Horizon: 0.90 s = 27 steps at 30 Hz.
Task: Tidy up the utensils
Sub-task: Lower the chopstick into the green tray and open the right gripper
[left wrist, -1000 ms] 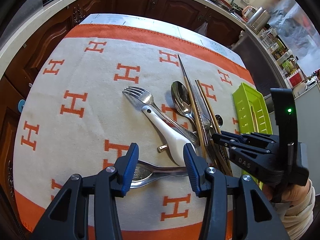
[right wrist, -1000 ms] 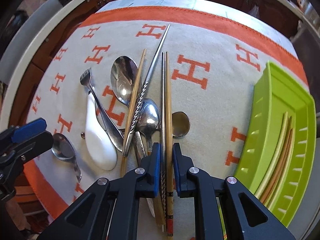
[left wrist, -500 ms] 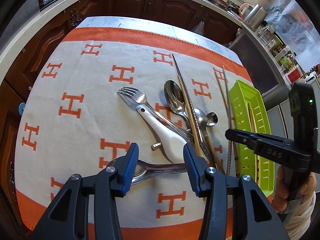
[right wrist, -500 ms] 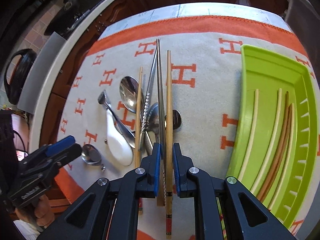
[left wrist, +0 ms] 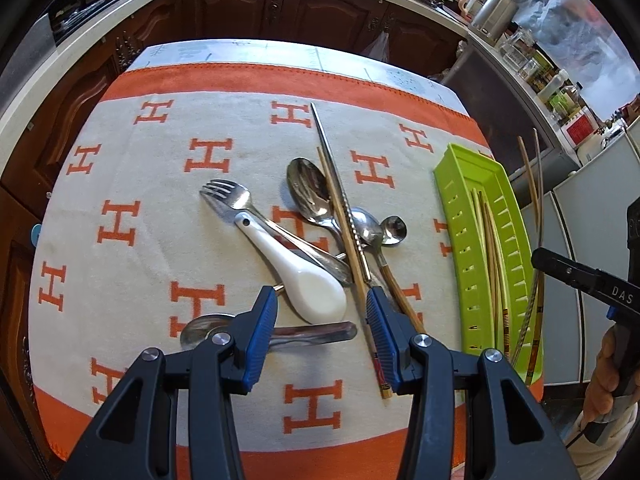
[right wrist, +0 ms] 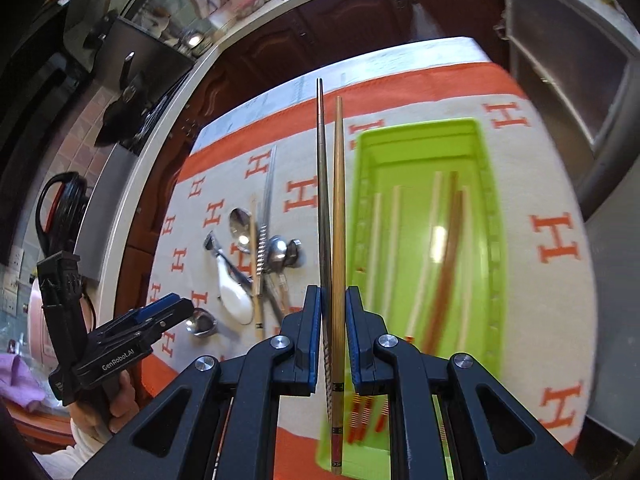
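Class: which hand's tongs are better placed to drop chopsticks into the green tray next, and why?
Right. The right tongs grip two chopsticks beside the green tray; the left tongs are empty over the spoons.

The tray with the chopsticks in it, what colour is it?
The tray is bright lime green. The left wrist view shows it best, sharp and unblurred.

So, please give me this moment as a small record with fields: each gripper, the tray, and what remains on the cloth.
right gripper: shut on two chopsticks, one metal and one wooden, raised beside the green tray
left gripper: open, holds nothing, over the white ceramic spoon
tray contents: several chopsticks, lying lengthwise
on cloth: fork, metal spoons, white ceramic spoon, one metal and one wooden chopstick
task state: the pile is not yet sorted
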Available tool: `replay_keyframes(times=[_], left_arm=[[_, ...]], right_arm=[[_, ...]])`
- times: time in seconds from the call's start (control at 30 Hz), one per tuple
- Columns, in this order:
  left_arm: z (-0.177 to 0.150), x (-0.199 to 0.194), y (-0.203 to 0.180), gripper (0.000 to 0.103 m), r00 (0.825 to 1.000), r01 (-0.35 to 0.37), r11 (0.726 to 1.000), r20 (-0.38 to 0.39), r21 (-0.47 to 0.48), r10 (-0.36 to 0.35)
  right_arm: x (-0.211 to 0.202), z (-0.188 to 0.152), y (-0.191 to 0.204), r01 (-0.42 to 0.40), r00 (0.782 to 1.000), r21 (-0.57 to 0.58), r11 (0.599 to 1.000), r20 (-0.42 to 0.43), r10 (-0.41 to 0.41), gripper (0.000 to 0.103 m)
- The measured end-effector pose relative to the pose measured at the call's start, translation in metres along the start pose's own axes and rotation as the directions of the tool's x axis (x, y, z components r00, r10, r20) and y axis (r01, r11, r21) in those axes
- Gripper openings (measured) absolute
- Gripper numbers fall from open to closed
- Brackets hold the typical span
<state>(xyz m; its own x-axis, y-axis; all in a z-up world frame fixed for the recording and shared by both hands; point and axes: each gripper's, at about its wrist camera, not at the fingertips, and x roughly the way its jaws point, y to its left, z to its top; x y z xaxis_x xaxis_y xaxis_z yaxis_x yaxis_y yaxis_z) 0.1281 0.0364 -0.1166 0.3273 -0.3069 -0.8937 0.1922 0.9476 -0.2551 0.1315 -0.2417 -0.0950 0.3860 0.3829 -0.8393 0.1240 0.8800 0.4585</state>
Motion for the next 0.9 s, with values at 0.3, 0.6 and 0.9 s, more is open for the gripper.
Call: replay_keyframes(times=[0.3,0.6,0.9], left_arm=[[0.031,0.026,-0.011,0.045,0.997,0.024,1.0,-0.073,0.017,-0.023],[0.053,0.053,-0.014,0.042,0.99,0.037,0.999,-0.133,-0.01,-0.038],[0.063,0.079,-0.011,0.031,0.979,0.072,0.995,-0.185,-0.074,-0.085]], right_arm=[[0.011,-0.006,-0.044,0.193,0.981,0.034,0.981,-0.034,-0.192,0.012],[0.039,0.003,-0.054,0.251,0.966,0.026,0.968,-0.065,-0.249,0.017],[0.026,0.015,-0.037,0.19,0.982,0.026,0.981,-0.017,-0.19,0.018]])
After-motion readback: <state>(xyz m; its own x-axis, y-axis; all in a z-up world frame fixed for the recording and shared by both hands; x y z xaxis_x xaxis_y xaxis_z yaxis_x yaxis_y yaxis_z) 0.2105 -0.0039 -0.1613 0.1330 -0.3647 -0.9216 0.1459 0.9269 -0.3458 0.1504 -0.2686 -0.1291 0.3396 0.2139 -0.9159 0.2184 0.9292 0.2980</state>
